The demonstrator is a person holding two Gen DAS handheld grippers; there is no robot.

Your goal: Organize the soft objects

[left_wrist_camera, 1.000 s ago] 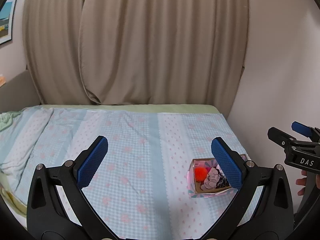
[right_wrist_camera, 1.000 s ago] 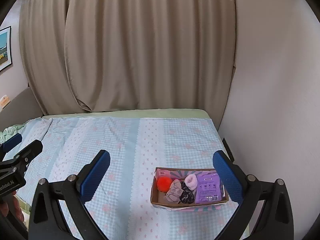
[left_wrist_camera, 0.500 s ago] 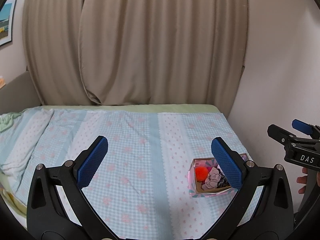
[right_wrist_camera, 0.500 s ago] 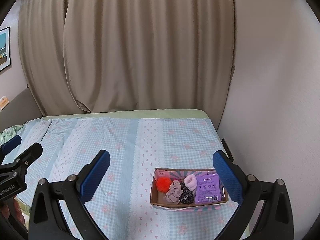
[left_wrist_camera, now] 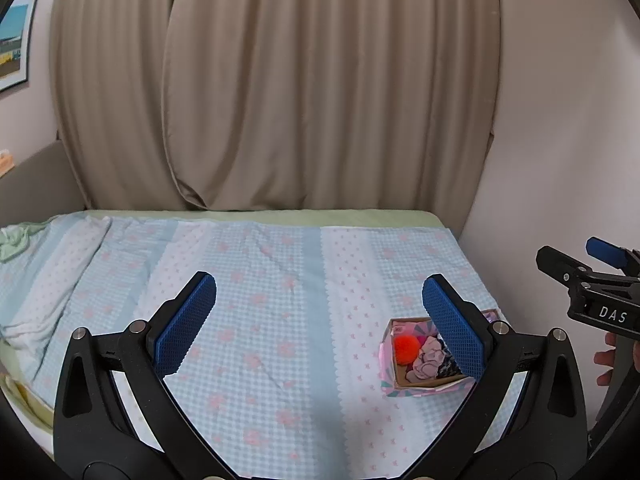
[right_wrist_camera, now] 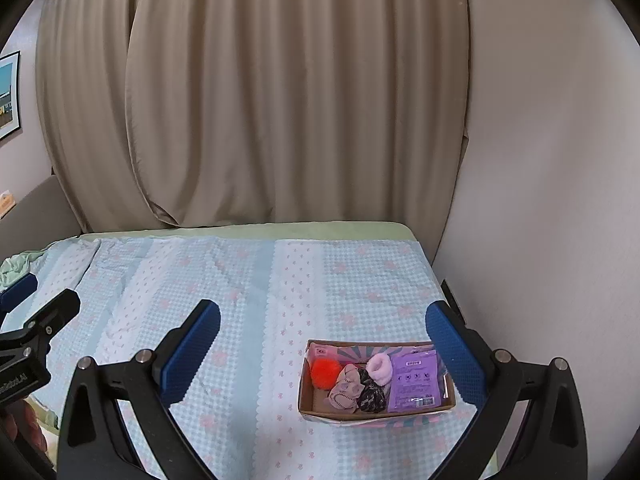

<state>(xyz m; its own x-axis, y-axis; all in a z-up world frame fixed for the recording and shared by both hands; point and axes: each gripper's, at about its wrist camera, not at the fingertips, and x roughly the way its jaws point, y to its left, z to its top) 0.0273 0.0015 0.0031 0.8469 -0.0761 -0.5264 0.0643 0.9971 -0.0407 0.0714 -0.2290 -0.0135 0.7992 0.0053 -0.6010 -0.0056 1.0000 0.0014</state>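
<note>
A: Where is the cardboard box (right_wrist_camera: pixel 376 394) sitting?
B: At four o'clock on the bed (right_wrist_camera: pixel 256 280), holding the orange pompom (right_wrist_camera: pixel 325 372) and purple packet (right_wrist_camera: pixel 416 380).
A: Grippers?
B: The left gripper (left_wrist_camera: pixel 320 320) and right gripper (right_wrist_camera: pixel 324 344) are both gaping wide, carrying nothing.

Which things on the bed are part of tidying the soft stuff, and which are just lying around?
Part of the job:
- cardboard box
- orange pompom
- beige sock
- black scrunchie
- pink scrunchie
- purple packet
- left claw and right claw, both open and empty

Just lying about:
- bedsheet
- curtain
- picture
- green cloth
</note>
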